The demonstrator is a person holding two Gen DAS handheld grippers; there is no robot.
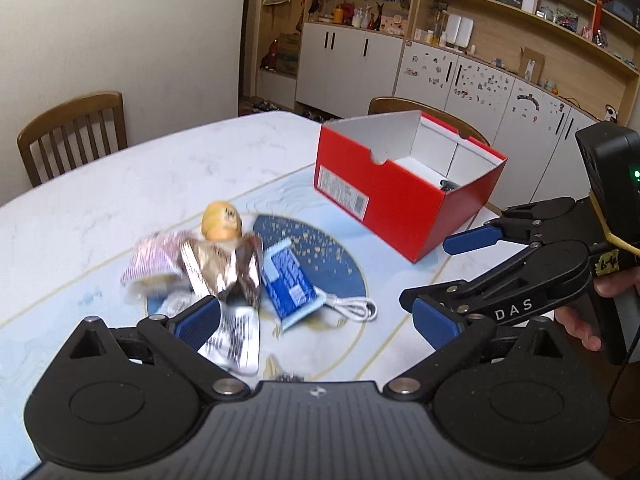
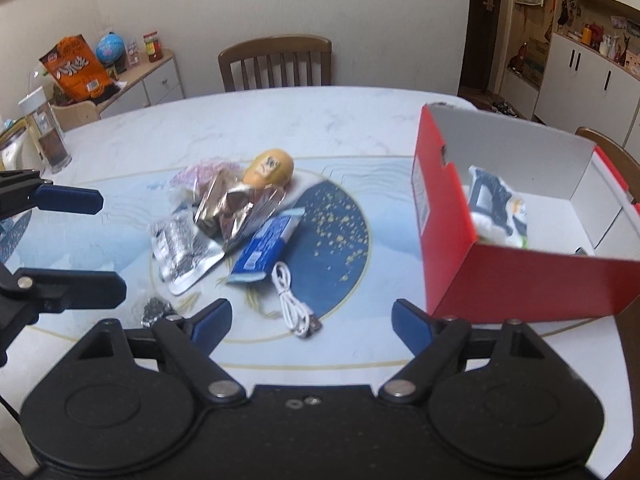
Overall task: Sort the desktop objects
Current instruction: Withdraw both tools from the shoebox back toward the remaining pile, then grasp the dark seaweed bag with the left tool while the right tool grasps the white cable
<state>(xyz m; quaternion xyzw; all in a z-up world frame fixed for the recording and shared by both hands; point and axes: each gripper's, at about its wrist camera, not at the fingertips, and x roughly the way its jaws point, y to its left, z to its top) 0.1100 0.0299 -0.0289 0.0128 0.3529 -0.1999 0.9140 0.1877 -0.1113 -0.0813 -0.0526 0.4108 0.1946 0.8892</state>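
Observation:
A pile lies on the round mat: a yellow egg-shaped toy (image 1: 221, 220) (image 2: 272, 168), a crumpled foil wrapper (image 1: 228, 272) (image 2: 236, 212), a pink packet (image 1: 152, 260) (image 2: 204, 172), a blue snack bar (image 1: 288, 280) (image 2: 264, 250), a printed silver sachet (image 1: 236, 340) (image 2: 184, 252) and a white cable (image 1: 352, 308) (image 2: 296, 308). The red box (image 1: 384, 200) (image 2: 520, 280) stands open to the right; a blurred blue-and-white packet (image 2: 496, 208) is inside. My left gripper (image 1: 316, 324) (image 2: 112, 246) hovers open over the sachet. My right gripper (image 2: 312, 322) (image 1: 426, 272) is open beside the box, holding nothing.
A small dark object (image 2: 154, 310) lies near the front of the mat. A tall jar (image 2: 44, 136) stands at the table's left edge. Wooden chairs (image 2: 276, 64) (image 1: 72, 132) sit behind the table. A sideboard with an orange snack bag (image 2: 76, 68) is further left.

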